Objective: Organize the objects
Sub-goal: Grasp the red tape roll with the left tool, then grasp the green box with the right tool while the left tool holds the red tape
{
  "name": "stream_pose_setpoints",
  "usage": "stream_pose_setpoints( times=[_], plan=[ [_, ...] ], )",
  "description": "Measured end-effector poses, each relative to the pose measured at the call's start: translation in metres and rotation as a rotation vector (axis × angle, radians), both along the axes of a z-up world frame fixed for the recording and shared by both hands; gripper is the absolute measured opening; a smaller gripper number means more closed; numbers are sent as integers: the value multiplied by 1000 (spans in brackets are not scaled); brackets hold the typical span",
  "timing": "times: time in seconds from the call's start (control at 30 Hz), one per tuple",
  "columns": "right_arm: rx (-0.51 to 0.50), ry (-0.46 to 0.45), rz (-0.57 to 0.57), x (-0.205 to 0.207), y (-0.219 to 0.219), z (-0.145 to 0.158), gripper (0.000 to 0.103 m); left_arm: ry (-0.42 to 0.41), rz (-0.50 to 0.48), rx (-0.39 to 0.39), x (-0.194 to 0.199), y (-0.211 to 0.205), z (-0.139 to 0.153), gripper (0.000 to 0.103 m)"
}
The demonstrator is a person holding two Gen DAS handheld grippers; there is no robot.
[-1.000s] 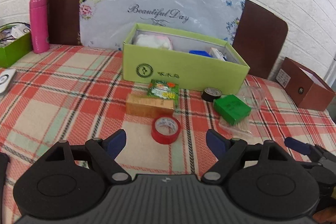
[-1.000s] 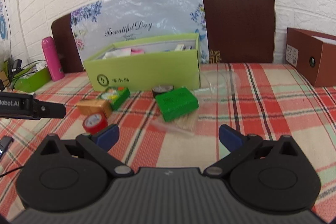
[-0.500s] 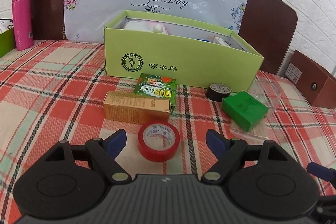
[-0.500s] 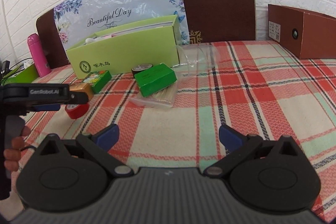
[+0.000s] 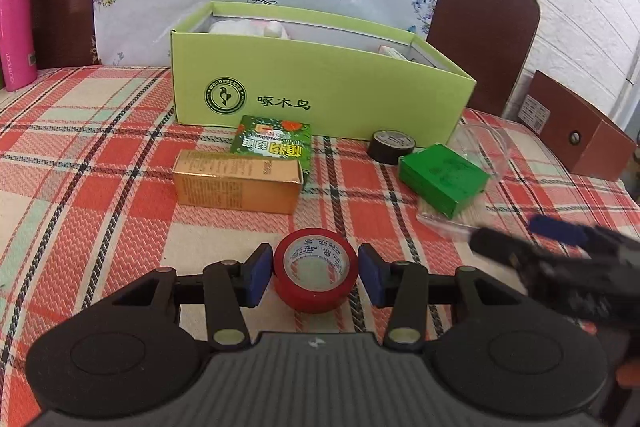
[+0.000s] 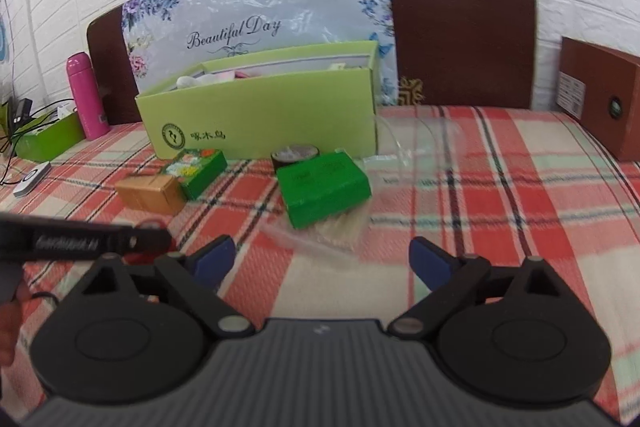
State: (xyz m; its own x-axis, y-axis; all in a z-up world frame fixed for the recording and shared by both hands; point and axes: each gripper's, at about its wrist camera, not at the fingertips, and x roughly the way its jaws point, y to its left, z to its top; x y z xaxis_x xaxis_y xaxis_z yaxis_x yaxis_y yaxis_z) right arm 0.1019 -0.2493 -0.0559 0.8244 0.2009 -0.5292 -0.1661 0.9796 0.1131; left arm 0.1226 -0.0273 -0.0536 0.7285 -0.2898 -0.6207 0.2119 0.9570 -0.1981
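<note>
Checked tablecloth under a white brick wall, with a pink flask at far left and an open lime-green box standing at the back. Found the left gripper low over the cloth, jaws just closed inward around the red tape roll. Saw that roll lying flat on the cloth, hole up, squarely between the blue pads, dead ahead along the fingers. Made out no gap on either flank, so judged the roll clamped but not yet lifted. Placed the lime-green box straight beyond the roll, past a golden carton, so judged a lift and a forward carry over the near wall as the likely next move. Further right, noted the right gripper with jaws just narrowed a little yet wide apart and empty, facing a small green box a little way ahead. Judged the left hand far nearer the roll.
</note>
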Motion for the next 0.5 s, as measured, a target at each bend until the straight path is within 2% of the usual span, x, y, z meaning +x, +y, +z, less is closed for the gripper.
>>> stream_pose_setpoints(
  times=[0.17,0.33,0.37,0.4,0.5],
  plan=[
    [-38,-27,42,36,3,0,78,16,-5,-22,1,3,-2,50],
    [-100,-44,54,56,10,-6,78,29,-10,-18,4,2,-6,48],
    [-102,-40,60,58,11,-8,74,24,-15,-8,3,0,-6,49],
    [-106,-26,66,60,12,-10,63,20,-20,1,2,0,-6,49],
    [-99,-29,40,47,11,-6,63,23,-21,-2,3,1,-6,49]
  ],
)
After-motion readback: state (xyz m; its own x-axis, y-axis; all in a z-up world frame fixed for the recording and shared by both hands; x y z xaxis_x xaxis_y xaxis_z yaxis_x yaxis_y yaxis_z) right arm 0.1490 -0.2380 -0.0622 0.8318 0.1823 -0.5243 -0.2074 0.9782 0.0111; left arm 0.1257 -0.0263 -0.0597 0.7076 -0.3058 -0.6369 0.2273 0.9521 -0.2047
